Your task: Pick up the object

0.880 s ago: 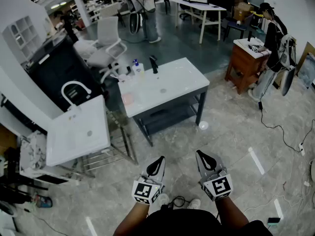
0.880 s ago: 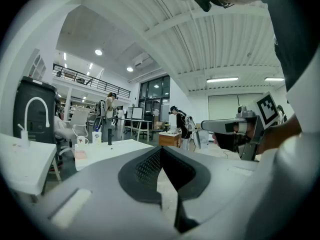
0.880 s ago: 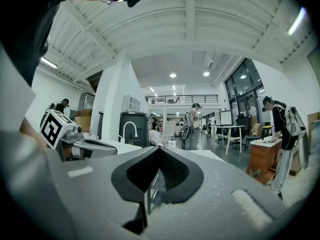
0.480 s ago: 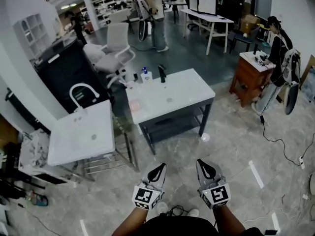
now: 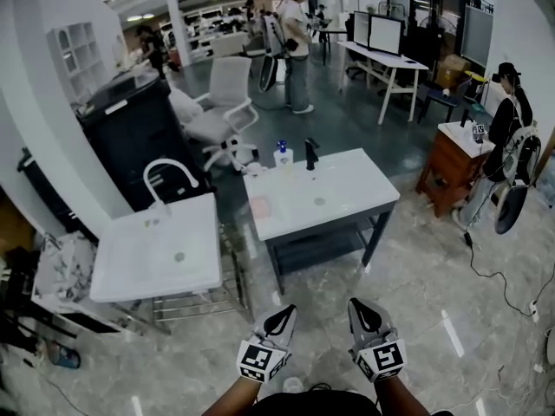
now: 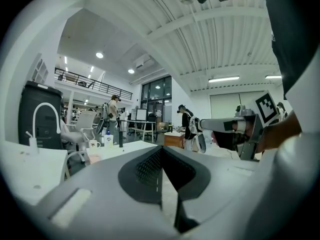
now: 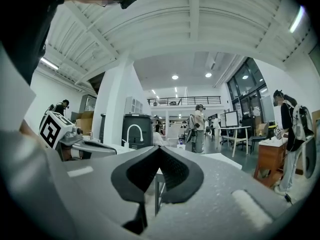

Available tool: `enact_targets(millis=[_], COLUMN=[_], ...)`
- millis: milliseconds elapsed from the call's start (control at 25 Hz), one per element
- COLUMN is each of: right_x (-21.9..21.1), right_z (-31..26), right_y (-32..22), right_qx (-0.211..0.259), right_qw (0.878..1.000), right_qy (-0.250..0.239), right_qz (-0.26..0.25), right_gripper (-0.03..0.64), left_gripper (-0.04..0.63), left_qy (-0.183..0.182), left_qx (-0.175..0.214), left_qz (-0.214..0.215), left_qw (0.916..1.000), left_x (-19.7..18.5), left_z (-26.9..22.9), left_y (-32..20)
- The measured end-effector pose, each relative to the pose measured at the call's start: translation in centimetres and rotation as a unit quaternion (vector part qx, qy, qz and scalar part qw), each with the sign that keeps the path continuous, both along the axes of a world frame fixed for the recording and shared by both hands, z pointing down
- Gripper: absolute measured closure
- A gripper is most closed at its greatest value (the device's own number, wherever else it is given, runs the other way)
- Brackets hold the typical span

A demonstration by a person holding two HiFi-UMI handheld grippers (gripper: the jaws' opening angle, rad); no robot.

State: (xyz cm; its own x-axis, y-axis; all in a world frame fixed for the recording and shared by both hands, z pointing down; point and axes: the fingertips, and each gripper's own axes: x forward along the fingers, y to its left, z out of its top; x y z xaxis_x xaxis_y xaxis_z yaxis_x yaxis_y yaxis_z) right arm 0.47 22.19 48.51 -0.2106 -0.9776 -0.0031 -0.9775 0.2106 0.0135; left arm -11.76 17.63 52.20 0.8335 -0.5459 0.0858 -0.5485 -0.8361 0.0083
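A white-topped table (image 5: 347,199) stands ahead of me across the floor. On it are a black faucet (image 5: 310,154), a soap bottle (image 5: 282,153) and a flat pink item (image 5: 260,206). In the left gripper view the bottle (image 6: 108,139), a mug (image 6: 94,144) and the pink item (image 6: 95,158) show far off. My left gripper (image 5: 280,321) and right gripper (image 5: 364,315) are held side by side low in the head view, well short of the table. Both are shut with nothing in them. The left gripper (image 6: 161,153) and right gripper (image 7: 159,153) have their jaws closed together.
A white sink basin (image 5: 130,271) with a white curved faucet (image 5: 169,176) stands on a metal rack at left. Behind it are a dark cabinet (image 5: 130,137) and an office chair (image 5: 221,102). A wooden side table (image 5: 453,167), standing people (image 5: 295,46) and floor cables (image 5: 507,280) are around.
The view has lifted and moved nearer the table, which sits lower and larger in frame. Both grippers have sunk toward the bottom edge and stay shut.
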Motion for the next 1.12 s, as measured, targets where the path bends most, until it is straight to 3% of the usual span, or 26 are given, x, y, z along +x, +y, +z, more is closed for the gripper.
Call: enact_targets(millis=[200, 400, 640, 1120], right_x=[-1.2, -0.2, 3.4, 10.9], right_z=[0.0, -0.2, 0.0, 0.4], right_y=[-1.5, -3.7, -7.6, -17.0], right_qx=[0.009, 0.008, 0.008, 0.006], right_qw=[1.0, 0.999, 0.999, 0.999], right_qy=[-0.002, -0.007, -0.009, -0.001], right_qz=[0.021, 0.031, 0.029, -0.036], right_gripper=[0.614, 0.614, 0.614, 0.614], left_gripper=[0.577, 0.577, 0.577, 0.578], left_qy=[-0.001, 0.002, -0.01, -0.017], left_qx=[0.0, -0.007, -0.013, -0.009], left_qz=[0.001, -0.003, -0.004, -0.051], left_qw=[1.0, 1.0, 0.9999, 0.9985], left_x=[-2.0, -1.7, 1.8, 10.1], left_z=[-0.3, 0.2, 0.7, 0.7], left_y=[-2.0, -4.5, -7.8, -16.7])
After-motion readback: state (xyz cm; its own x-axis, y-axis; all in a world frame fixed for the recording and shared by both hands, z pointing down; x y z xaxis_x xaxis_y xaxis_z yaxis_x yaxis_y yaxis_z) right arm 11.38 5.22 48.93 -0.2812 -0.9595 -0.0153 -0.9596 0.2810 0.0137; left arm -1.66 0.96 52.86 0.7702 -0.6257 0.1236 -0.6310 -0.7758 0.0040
